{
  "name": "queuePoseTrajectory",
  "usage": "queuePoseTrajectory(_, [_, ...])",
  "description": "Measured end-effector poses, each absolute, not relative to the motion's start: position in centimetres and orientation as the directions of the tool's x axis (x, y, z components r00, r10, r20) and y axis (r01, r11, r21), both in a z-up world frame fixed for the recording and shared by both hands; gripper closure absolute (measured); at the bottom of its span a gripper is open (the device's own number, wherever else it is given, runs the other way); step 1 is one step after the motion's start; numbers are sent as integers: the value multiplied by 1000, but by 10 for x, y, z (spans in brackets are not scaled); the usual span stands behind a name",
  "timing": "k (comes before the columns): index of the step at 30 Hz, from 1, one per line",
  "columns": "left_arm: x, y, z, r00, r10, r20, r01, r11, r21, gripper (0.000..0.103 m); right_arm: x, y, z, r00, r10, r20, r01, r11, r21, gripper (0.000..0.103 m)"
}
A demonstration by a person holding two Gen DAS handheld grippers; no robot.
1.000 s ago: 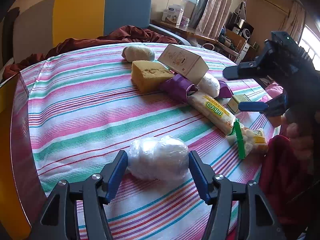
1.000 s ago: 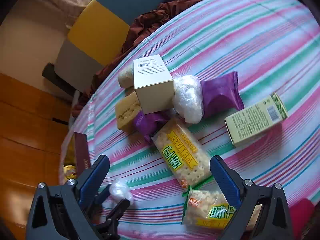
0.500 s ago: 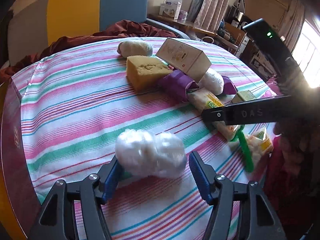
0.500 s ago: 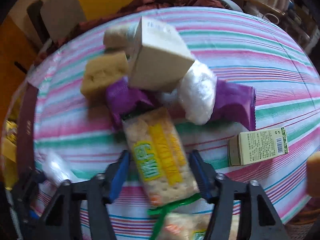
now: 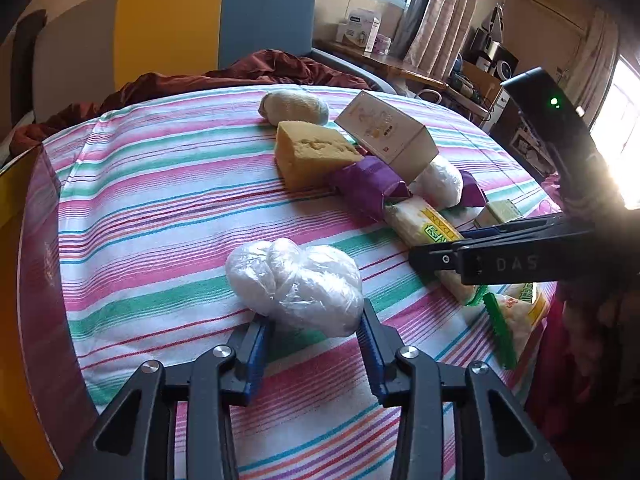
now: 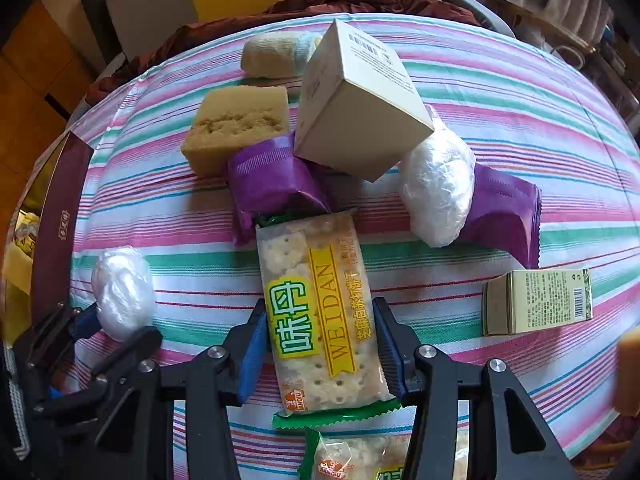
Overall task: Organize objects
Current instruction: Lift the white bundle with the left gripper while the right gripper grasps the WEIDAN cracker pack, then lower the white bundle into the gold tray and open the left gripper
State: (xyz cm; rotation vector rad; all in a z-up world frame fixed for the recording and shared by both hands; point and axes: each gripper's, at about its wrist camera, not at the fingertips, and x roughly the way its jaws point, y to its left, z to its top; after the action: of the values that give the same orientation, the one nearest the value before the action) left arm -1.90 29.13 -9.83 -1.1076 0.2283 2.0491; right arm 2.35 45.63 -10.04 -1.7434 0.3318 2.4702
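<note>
Yellow "WEIDAN" label, cracker packet (image 6: 320,312)

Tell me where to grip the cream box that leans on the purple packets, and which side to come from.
Grip the cream box across its two broad flat faces, near the raised upper end. Come from above: it sits tilted, its lower corner wedged between the purple packet and the plastic-wrapped bundle, so a low approach would likely bump them. The yellow sponge crowds its left side.

Left gripper (image 5: 314,344) jaws closing on plastic-wrapped bundle (image 5: 296,286); right gripper (image 6: 318,354) now clamps cracker pack (image 6: 318,312).
</note>
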Motion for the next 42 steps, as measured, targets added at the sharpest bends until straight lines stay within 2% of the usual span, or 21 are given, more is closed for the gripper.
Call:
queuePoseTrajectory(9, [8,269,-54,-372,607,-702,-743,-648,-166,62,22,446,-98,-344,13,-939,-169,-984,48,55])
queuePoseTrajectory(15, [10,224,-25,-471,588,-658,-697,-705,-131,62,22,448,-96,-347,31,-937,-163,-986,27,55])
queuePoseTrajectory(25, [-14,117,-9,-652,392,-649,-464,-883,-67,62,20,440,-97,-358,70,-931,-147,-989,-18,55])
queuePoseTrajectory(36, [-32,10,-32,-678,215,-703,-214,-973,-91,62,26,430,-91,-363,95,-927,-143,-989,-45,55])
queuePoseTrajectory(42, [-39,-20,-49,-659,136,-740,-147,-988,-51,62,28,429,-96,-364,101,-926,-142,-988,-52,55])
